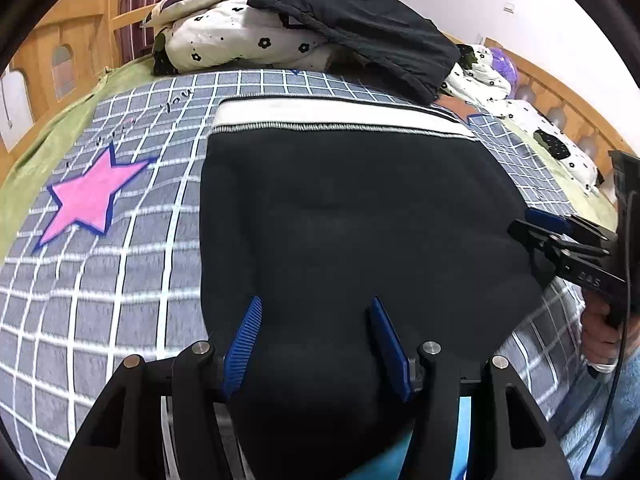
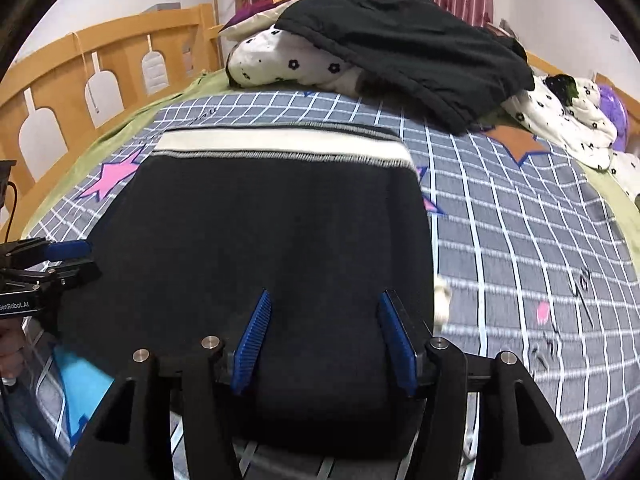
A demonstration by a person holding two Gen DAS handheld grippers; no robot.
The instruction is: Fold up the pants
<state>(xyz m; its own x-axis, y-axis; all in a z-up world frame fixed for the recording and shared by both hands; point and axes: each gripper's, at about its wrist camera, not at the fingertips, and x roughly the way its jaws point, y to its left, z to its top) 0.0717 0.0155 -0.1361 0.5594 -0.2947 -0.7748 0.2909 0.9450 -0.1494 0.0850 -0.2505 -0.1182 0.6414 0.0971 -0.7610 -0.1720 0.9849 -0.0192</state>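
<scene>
Black pants (image 1: 352, 216) with a white waistband (image 1: 332, 114) lie folded flat on the checked bedspread, waistband at the far end; they also show in the right wrist view (image 2: 272, 232). My left gripper (image 1: 316, 340) is open, its blue pads (image 1: 244, 344) hovering over the near left part of the pants. My right gripper (image 2: 326, 340) is open over the near right part, holding nothing. The right gripper shows at the pants' right edge in the left wrist view (image 1: 560, 236); the left gripper shows at the left edge in the right wrist view (image 2: 60, 260).
A grey checked bedspread (image 1: 120, 260) with a pink star (image 1: 88, 200) covers the bed. A black jacket (image 1: 360, 28) lies on floral pillows (image 1: 240, 40) at the far end. A wooden bed rail (image 2: 80, 72) runs along the left.
</scene>
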